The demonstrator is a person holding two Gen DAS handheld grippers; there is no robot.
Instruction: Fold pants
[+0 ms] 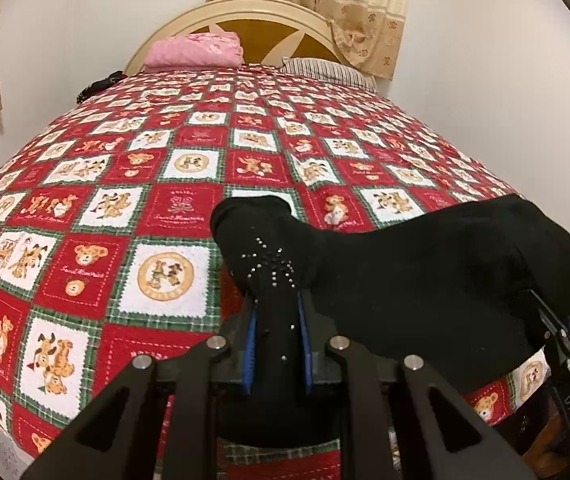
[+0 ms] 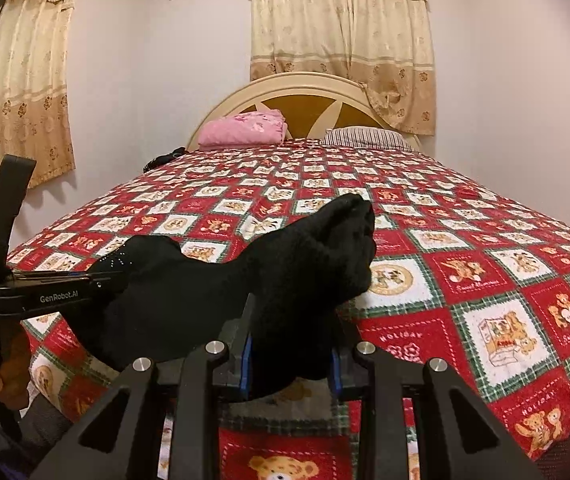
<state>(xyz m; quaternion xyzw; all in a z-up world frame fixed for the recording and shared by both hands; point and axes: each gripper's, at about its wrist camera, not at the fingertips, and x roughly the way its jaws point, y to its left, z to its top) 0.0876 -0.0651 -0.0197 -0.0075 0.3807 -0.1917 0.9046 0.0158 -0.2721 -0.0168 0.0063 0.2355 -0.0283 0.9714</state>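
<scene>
The pants (image 1: 425, 280) are black, of a soft, slightly fuzzy knit, and carry a small starburst of silver studs (image 1: 271, 266) near one end. They are bunched into a thick band stretched sideways above the near edge of the bed (image 1: 97, 184), sagging a little in the middle, with part of the cloth hanging below. The studded end pokes up as a rounded lump between the blue pads of the left gripper (image 1: 276, 316), which is closed on it. In the right wrist view the other end rises in a crumpled peak (image 2: 349, 216) beyond the right gripper (image 2: 291, 344), clamped on that cloth too.
</scene>
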